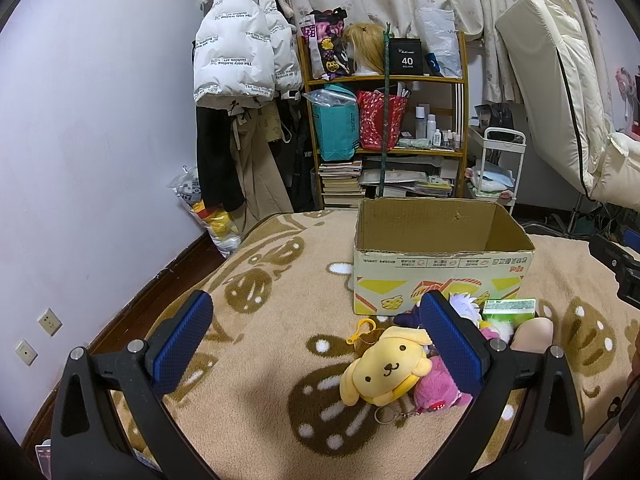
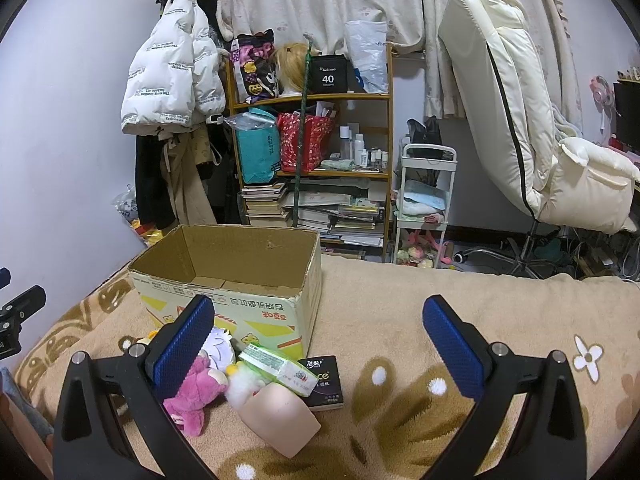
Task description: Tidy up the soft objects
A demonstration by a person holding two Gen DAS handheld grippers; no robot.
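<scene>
An open, empty cardboard box (image 1: 440,276) stands on the patterned blanket; it also shows in the right wrist view (image 2: 240,304). In front of it lies a pile: a yellow dog plush (image 1: 386,368), a pink plush (image 1: 436,388) (image 2: 196,392), a white-haired doll (image 2: 220,346), a green tissue pack (image 1: 508,310) (image 2: 280,368), a black pack (image 2: 326,380) and a peach squishy (image 2: 280,414). My left gripper (image 1: 316,340) is open above the blanket, left of the pile. My right gripper (image 2: 320,340) is open above the pile's right side.
The beige blanket (image 1: 260,320) covers the bed. Behind it stand a cluttered wooden shelf (image 1: 384,120), hanging coats (image 1: 240,60), a white trolley (image 2: 424,200) and a cream recliner chair (image 2: 520,120). The right gripper's black body (image 1: 624,272) shows at the right edge of the left wrist view.
</scene>
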